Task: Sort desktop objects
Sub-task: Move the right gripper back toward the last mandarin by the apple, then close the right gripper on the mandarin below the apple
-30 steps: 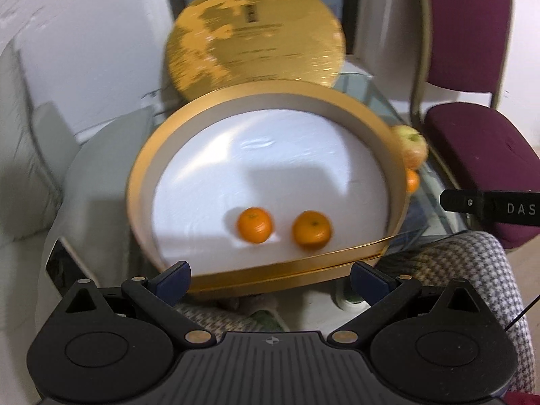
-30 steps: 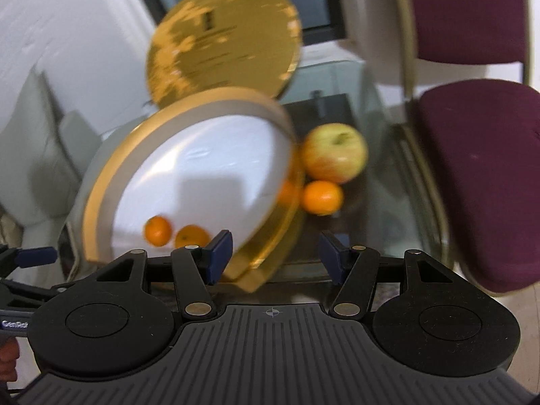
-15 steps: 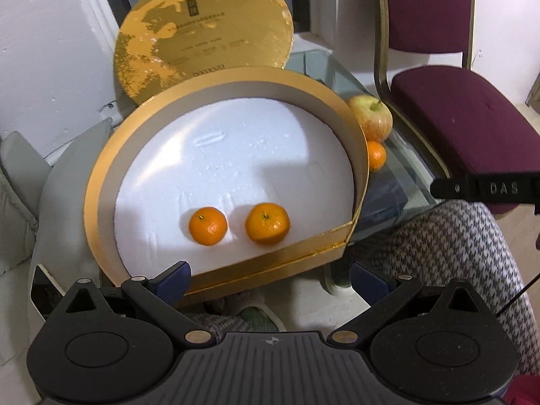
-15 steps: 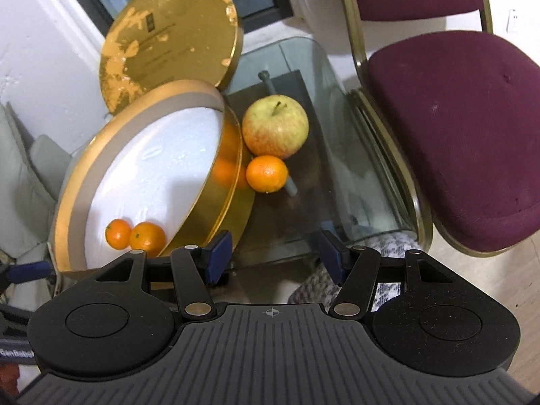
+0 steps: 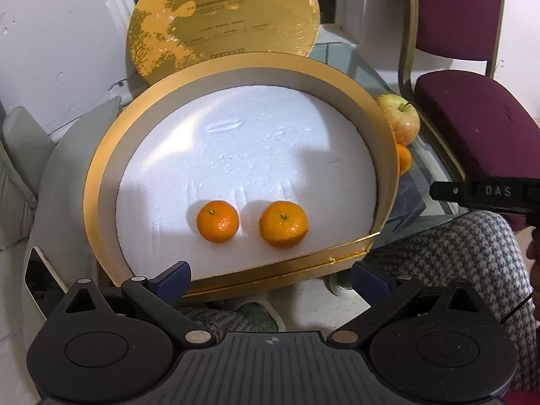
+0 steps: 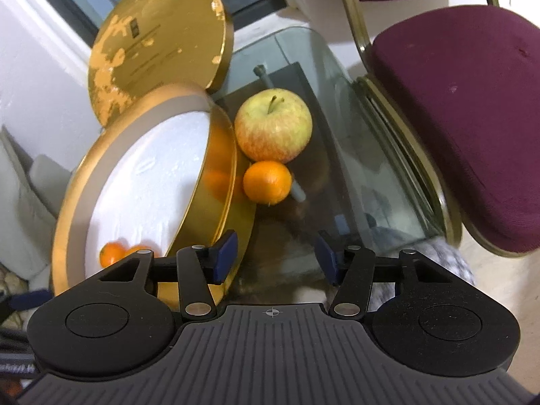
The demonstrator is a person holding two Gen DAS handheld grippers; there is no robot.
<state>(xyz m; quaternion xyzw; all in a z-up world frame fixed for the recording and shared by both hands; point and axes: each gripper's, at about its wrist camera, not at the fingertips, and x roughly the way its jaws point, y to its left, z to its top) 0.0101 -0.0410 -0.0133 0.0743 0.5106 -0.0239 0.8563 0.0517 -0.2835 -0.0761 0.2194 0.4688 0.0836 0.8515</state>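
Observation:
A round gold box with a white foam floor holds two tangerines near its front wall. My left gripper is open in front of that wall, with nothing between its fingers. On the glass table beside the box sit an apple and a third tangerine. My right gripper is open just short of that tangerine and holds nothing. The apple and tangerine peek out behind the box's right rim in the left wrist view.
The box's gold lid leans upright against the white wall behind the box. A maroon chair stands right of the table. Grey cushions lie to the left. A person's houndstooth-clad leg is below the table edge.
Both views have steadied and drawn closer. The right gripper has swung right and nearer, so the apple and loose tangerine now lie straight ahead. The fruit has not moved.

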